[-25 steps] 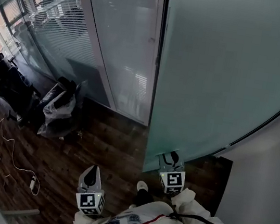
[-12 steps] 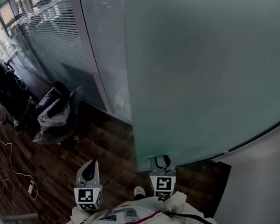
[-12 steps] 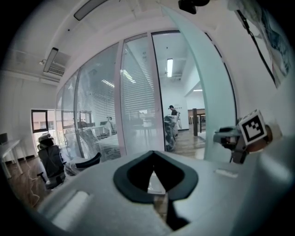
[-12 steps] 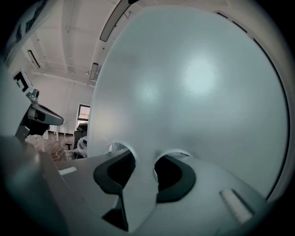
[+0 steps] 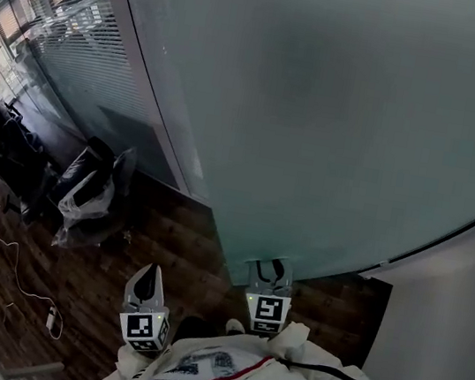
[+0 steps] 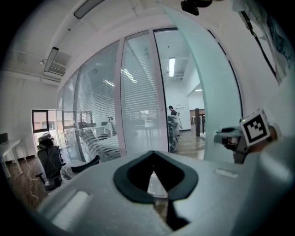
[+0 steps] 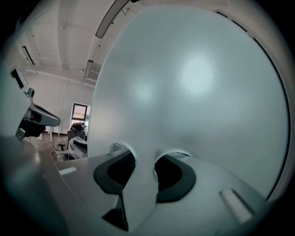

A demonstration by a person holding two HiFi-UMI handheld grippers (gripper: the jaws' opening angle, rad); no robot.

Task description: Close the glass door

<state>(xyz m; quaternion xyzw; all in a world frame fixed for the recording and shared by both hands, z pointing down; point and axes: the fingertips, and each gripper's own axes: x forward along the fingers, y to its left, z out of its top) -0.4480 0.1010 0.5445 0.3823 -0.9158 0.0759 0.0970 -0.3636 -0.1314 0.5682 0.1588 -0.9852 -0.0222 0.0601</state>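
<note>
The frosted glass door fills the upper right of the head view, its free edge slanting down to the wooden floor. My right gripper is at the door's lower edge. In the right gripper view the pane runs between the two black pads of my right gripper, which is shut on it. My left gripper hangs to the left, apart from the door, shut and holding nothing. In the left gripper view, my left gripper points at the doorway, with the door and my right gripper at the right.
A fixed glass partition with blinds runs along the left. Black office chairs and a chair with a plastic bag stand before it. A white cable lies on the floor. A white wall stands at the right.
The door has swung leftward and now covers the gap beside the partition. Both grippers have moved left with it.
</note>
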